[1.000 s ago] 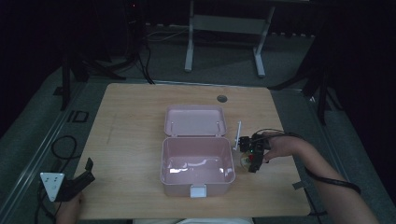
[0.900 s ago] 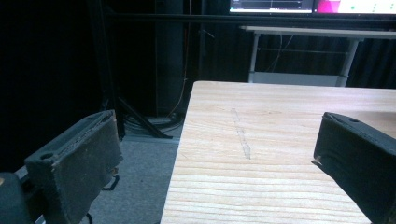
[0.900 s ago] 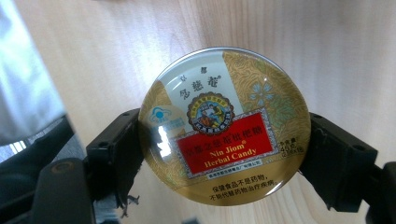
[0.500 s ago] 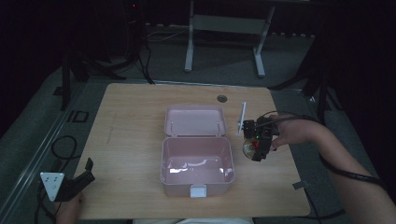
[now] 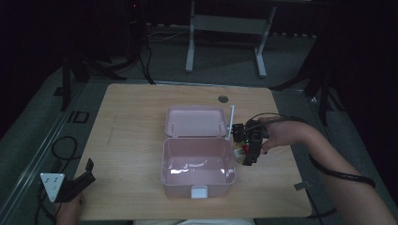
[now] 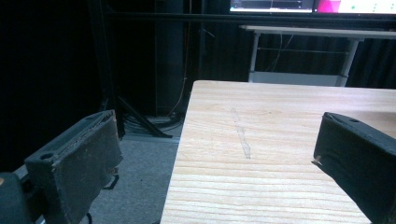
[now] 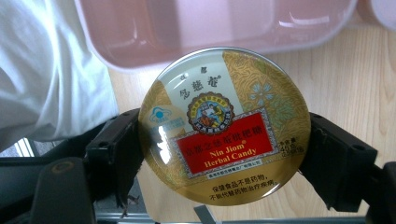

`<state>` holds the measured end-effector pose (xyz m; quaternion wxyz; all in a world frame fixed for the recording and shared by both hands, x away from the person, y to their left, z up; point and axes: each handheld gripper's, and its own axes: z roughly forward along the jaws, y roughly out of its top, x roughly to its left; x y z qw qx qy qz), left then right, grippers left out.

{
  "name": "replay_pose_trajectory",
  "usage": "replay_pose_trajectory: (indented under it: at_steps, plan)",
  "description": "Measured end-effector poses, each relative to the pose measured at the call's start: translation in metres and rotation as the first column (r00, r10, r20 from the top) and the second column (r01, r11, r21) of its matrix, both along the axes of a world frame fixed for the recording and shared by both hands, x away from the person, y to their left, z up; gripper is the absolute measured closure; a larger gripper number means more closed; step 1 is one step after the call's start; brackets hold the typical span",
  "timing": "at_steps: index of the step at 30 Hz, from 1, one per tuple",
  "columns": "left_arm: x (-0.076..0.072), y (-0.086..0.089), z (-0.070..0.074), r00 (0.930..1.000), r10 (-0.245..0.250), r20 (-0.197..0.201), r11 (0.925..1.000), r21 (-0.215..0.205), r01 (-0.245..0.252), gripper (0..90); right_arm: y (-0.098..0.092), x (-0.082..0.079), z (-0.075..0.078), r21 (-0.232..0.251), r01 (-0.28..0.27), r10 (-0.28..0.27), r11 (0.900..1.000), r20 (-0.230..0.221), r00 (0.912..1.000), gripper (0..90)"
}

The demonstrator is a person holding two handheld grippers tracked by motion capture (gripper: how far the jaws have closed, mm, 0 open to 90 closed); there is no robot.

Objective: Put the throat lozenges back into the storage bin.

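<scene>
One pink box (image 5: 198, 168) open w/ nothing inside; right hand-held gripper (image 5: 248, 151) clamps candy tin (image 7: 225, 125), left hand-held gripper (image 6: 219, 168) wide.

The wooden bench (image 5: 136, 140) has a round dark grommet (image 5: 223, 99) near its far edge, right of the middle. A faint pale streak (image 6: 243, 140) runs along the grain toward the left edge. A grey tape tab (image 5: 302, 185) sticks out at the near right corner. Beyond the far edge stands a white metal frame (image 5: 225, 28) on the grey floor (image 5: 42, 140), and black cables (image 5: 63, 147) loop off the left edge.
</scene>
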<state>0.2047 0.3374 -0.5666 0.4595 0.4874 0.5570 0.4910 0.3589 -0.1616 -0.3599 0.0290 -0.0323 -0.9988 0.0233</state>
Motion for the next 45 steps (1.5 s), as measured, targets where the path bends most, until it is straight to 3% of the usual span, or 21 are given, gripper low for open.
replay_pose_trajectory:
  at_steps: [14, 21, 31, 45]
  plan:
    - [0.000, 0.000, 0.000, 1.0000, -0.001, 0.002, 1.0000, -0.001, 0.001, 1.1, 0.048, -0.012, -0.002, 0.021, -0.099, 0.099, 0.995, -0.020, 0.9949, 20.3]
    - [0.000, 0.000, 0.000, 1.0000, -0.004, 0.003, 1.0000, 0.000, 0.004, 1.1, 0.060, -0.014, -0.009, 0.024, -0.123, 0.124, 0.992, -0.032, 0.9918, 20.3]
    - [0.000, 0.000, 0.000, 1.0000, -0.004, 0.004, 1.0000, 0.000, 0.004, 1.1, 0.066, -0.015, -0.035, 0.029, -0.137, 0.139, 0.990, -0.070, 0.9878, 20.3]
    - [0.000, 0.000, 0.000, 1.0000, -0.007, 0.002, 1.0000, 0.000, 0.007, 1.0, 0.067, -0.009, -0.087, -0.023, -0.141, 0.138, 0.990, -0.106, 0.9848, 20.3]
